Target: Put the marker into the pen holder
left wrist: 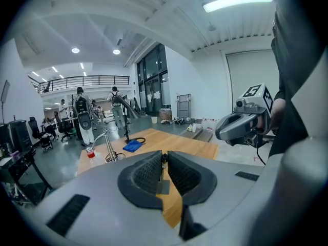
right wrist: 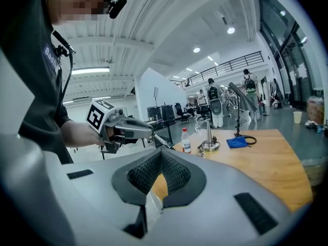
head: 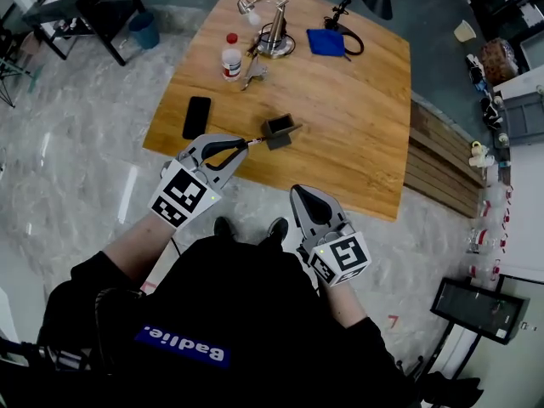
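In the head view my left gripper (head: 240, 146) is over the wooden table's (head: 357, 134) near edge, shut on a thin marker (head: 253, 141). The marker's free end points right, just short of the dark grey square pen holder (head: 279, 131) standing on the table. The left gripper view shows my left gripper (left wrist: 164, 158) with its pads pressed on the marker (left wrist: 164, 161). My right gripper (head: 299, 193) hangs shut and empty over the floor, in front of the table's edge. From the right gripper view, my right gripper (right wrist: 161, 156) is shut, and the marker (right wrist: 163, 142) sticks out of the left gripper.
On the table lie a black phone (head: 196, 116), a red-capped bottle (head: 230, 56), a metal stand (head: 274, 32), keys (head: 253, 75), a blue cloth (head: 325, 42) and a black cable (head: 354, 39). A wooden pallet (head: 438, 160) lies to the right. People stand far behind the table.
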`<control>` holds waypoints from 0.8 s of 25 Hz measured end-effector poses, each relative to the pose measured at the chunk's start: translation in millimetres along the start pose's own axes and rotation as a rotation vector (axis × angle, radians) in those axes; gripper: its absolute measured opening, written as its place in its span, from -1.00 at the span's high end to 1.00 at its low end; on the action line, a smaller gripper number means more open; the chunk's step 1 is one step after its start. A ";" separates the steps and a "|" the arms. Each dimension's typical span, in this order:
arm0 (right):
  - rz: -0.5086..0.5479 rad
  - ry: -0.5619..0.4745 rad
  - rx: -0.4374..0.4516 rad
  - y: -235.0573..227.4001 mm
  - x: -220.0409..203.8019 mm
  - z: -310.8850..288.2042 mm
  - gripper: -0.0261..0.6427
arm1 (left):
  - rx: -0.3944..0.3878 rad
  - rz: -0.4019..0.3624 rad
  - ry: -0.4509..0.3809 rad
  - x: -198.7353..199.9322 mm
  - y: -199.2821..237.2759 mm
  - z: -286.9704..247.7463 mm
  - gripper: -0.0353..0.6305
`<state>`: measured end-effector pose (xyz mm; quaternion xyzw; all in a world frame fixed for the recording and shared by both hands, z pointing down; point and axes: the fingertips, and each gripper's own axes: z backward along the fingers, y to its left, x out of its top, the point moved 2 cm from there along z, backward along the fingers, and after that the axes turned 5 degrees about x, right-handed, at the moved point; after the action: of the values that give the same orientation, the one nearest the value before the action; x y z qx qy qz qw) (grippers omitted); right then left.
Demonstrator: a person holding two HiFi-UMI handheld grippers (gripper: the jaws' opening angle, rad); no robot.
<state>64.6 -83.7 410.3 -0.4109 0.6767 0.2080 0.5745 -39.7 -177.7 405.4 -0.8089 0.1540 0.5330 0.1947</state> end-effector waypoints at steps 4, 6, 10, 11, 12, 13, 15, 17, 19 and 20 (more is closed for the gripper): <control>-0.011 0.007 0.021 -25.7 -0.1 2.6 0.91 | 0.028 0.015 0.018 3.5 3.0 -23.5 0.76; -0.011 0.017 0.042 -37.4 1.3 4.1 0.91 | 0.044 0.026 0.030 5.8 5.1 -34.7 0.76; -0.005 0.015 0.070 -60.1 7.8 9.9 0.91 | 0.070 0.032 0.056 7.5 11.5 -58.0 0.76; -0.004 0.016 0.072 -65.6 7.9 12.8 0.91 | 0.075 0.030 0.062 6.5 12.8 -64.2 0.76; -0.004 0.017 0.070 -71.0 7.6 15.9 0.91 | 0.080 0.029 0.069 5.0 13.9 -70.4 0.76; -0.006 0.018 0.068 -76.0 7.3 18.8 0.91 | 0.084 0.030 0.076 2.9 15.1 -76.6 0.76; -0.009 0.023 0.067 -84.3 7.1 22.0 0.91 | 0.087 0.035 0.086 -3.8 18.7 -89.8 0.76; -0.015 0.030 0.068 -89.4 5.3 22.1 0.91 | 0.082 0.055 0.097 -16.4 23.7 -104.8 0.76; -0.027 0.038 0.067 -91.7 0.0 22.1 0.91 | 0.075 0.082 0.119 -34.3 27.3 -119.0 0.76; -0.031 0.043 0.067 -92.2 -2.6 22.2 0.91 | 0.072 0.090 0.134 -43.0 28.5 -124.9 0.76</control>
<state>151.3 -119.2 424.7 -0.4064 0.6890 0.1675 0.5763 31.0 -260.8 485.2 -0.8274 0.2218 0.4802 0.1889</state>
